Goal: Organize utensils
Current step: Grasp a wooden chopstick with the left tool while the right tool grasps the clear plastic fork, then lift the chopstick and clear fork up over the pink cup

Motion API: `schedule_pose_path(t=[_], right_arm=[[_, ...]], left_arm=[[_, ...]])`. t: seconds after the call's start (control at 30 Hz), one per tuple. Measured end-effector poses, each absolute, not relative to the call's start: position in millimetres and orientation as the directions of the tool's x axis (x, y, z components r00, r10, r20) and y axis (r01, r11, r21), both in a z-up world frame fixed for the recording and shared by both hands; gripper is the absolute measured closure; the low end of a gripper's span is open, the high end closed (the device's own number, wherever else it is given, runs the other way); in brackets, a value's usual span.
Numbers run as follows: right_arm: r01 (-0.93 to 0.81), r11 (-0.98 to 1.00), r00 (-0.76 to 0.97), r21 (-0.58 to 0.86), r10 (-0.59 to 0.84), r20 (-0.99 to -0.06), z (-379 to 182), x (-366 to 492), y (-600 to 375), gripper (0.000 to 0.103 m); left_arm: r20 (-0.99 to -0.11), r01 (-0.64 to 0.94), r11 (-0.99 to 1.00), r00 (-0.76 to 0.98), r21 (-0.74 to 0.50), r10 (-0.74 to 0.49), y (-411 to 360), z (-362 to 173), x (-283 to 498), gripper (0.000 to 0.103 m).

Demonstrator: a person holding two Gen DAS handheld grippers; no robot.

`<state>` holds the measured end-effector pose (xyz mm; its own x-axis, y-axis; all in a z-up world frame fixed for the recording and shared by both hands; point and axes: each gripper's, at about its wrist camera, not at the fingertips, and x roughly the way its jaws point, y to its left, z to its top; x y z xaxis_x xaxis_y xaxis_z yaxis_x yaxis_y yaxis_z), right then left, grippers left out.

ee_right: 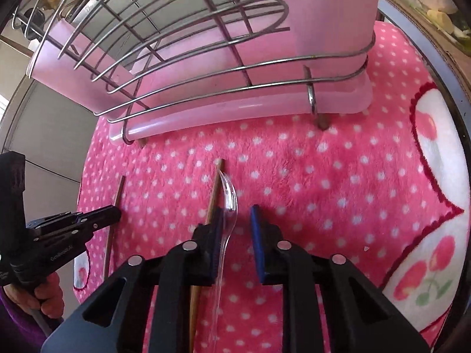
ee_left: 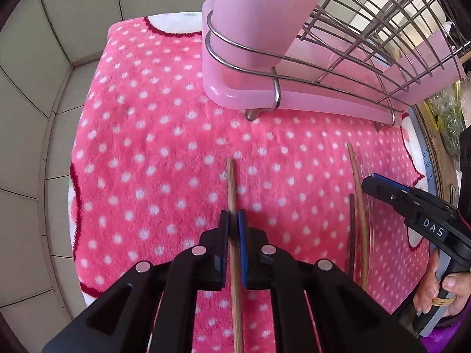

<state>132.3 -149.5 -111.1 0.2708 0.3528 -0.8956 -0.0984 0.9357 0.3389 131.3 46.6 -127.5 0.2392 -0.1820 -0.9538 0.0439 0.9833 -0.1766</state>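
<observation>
My left gripper (ee_left: pixel 233 220) is shut on a wooden chopstick (ee_left: pixel 231 182) that points forward over the pink dotted cloth (ee_left: pixel 162 147). It also shows in the right wrist view (ee_right: pixel 113 210), closed on that chopstick (ee_right: pixel 119 189). My right gripper (ee_right: pixel 237 220) is open, its jaws on either side of a clear plastic spoon (ee_right: pixel 229 203) lying on the cloth, with a second chopstick (ee_right: pixel 214 188) beside its left jaw. In the left wrist view the right gripper (ee_left: pixel 371 181) hovers by that chopstick (ee_left: pixel 354 170), with a darker stick (ee_left: pixel 351 229) alongside.
A wire dish rack on a pink plastic tray (ee_left: pixel 294 100) stands at the back of the cloth, with a tall pink utensil holder (ee_left: pixel 250 14) at its corner; both show in the right wrist view (ee_right: pixel 235 111). Tiled wall (ee_left: pixel 44 58) lies left. A table rim (ee_right: pixel 441 58) runs right.
</observation>
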Motion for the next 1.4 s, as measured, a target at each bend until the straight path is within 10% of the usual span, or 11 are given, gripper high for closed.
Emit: schedule_pose_path(t=[0.6, 1.4], right_arm=[[-0.116, 0.895, 0.458, 0.431, 0.433, -0.776, -62.5, 85.6, -220.4, 0.099], [-0.247, 0.879, 0.878, 0.408, 0.382, -0.29, 99.9, 52.9, -255.5, 0.099]], left_arm=[[-0.923, 0.082, 0.979, 0.328, -0.186, -0.202, 44.9, -105.9, 120.5, 0.098], [-0.342, 0.121, 0.952, 0.914, -0.28, -0.217, 99.9, 115.2, 19.8, 0.098]])
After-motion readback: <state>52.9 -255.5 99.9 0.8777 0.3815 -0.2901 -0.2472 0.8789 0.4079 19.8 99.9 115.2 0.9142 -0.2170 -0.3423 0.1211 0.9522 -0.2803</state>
